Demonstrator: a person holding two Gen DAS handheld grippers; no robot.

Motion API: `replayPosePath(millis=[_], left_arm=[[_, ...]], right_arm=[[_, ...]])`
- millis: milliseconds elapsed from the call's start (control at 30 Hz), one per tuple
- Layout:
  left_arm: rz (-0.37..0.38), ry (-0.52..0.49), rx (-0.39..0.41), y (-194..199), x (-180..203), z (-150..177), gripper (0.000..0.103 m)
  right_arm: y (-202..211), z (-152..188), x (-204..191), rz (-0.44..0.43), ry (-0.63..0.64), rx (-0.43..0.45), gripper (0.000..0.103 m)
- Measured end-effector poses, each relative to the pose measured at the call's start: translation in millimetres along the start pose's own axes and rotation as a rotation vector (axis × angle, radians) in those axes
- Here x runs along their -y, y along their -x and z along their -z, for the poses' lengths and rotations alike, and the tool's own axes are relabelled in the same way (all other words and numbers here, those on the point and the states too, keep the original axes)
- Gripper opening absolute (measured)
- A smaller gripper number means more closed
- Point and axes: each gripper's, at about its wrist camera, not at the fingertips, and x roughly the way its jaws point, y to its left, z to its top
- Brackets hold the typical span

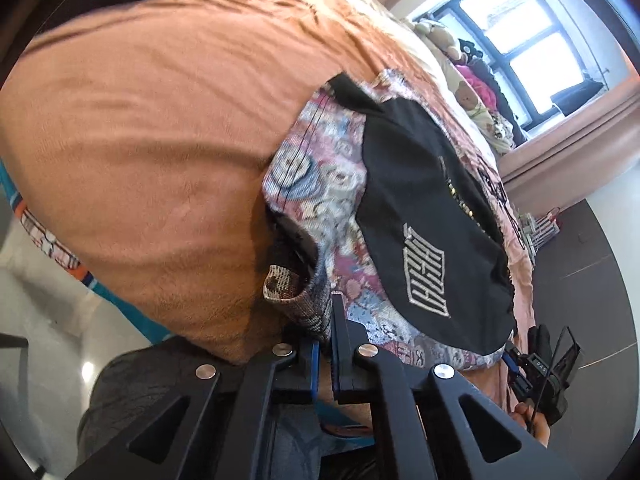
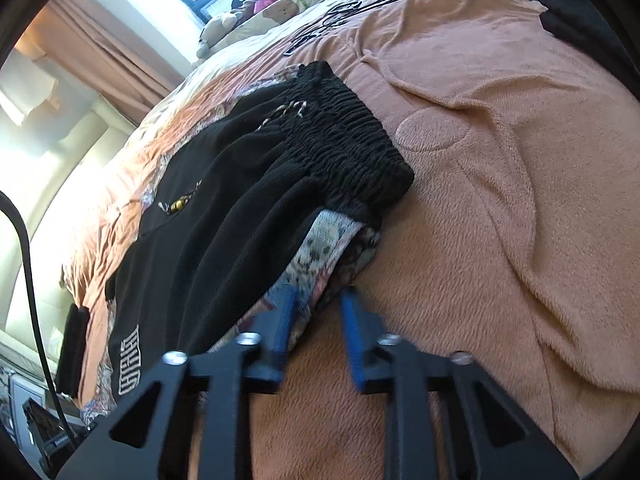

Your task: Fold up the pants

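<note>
The pants are black with patterned pink, blue and grey panels and a white logo, lying on an orange blanket. In the left wrist view my left gripper is shut on the patterned hem edge of the pants. In the right wrist view the pants lie folded, with the black elastic waistband on top near the fingers. My right gripper is open, its fingers just in front of the patterned edge, with nothing between them.
The orange blanket covers a bed. Stuffed toys and cushions lie at the bed's far end by a window. Black cables lie on the blanket beyond the pants. Dark floor is beside the bed.
</note>
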Motion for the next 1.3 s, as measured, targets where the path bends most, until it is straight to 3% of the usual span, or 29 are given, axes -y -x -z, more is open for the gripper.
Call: replayPosePath(millis=[67,233,500,533,567,633,800,967,1000,1033,1067,1300], left_arm=[[0.004,-0.017,0.026,6.9,6.7,-2.5,0.004],[0.013,-0.038,0.059,15.7,17.5,-9.4,0.003],[0.009,-0.042,0.075,17.6,20.2,-12.6,0.003],[0.009,-0.041,0.075,17.0,20.2,-12.5,0.003],[0.008,-0.041,0.075,17.1,21.2,-12.3,0.003],[0.004,-0.040,0.075,15.9,21.3,-11.5,0.003],[-0.006,-0.040,0.073,13.0,20.6,-12.2,0.003],[-0.004,-0.029,0.082,11.6,21.3,-14.3,0.003],[-0.003,-0.030,0.090,13.1,22.9,-16.1,0.003],[-0.004,-0.033,0.098,14.4,24.7,-17.8,0.003],[-0.001,-0.036,0.106,16.4,26.6,-19.6,0.003],[0.040,-0.076,0.186,34.8,50.3,-50.2,0.003]], right_arm=[[4.9,-2.6,-1.3,-0.013,0.009,0.025,0.004],[1.9,-3.8,7.2,-0.030,-0.044,-0.009,0.004],[5.8,-10.7,14.6,-0.040,-0.084,-0.024,0.013],[9.0,-10.2,15.4,-0.043,-0.084,-0.017,0.018],[11.9,-8.8,18.0,-0.045,-0.093,-0.008,0.033],[11.2,-8.5,22.0,-0.022,-0.103,0.003,0.051],[-4.0,-14.8,22.9,-0.031,-0.105,-0.001,0.051],[-24.1,-26.2,17.9,-0.069,-0.093,-0.026,0.050],[-25.4,-27.5,17.0,-0.072,-0.089,-0.027,0.044],[-27.1,-28.7,16.2,-0.081,-0.084,-0.037,0.023],[-28.6,-29.1,16.1,-0.102,-0.088,-0.054,0.015],[-0.8,-37.3,7.3,-0.117,-0.055,0.040,0.010]])
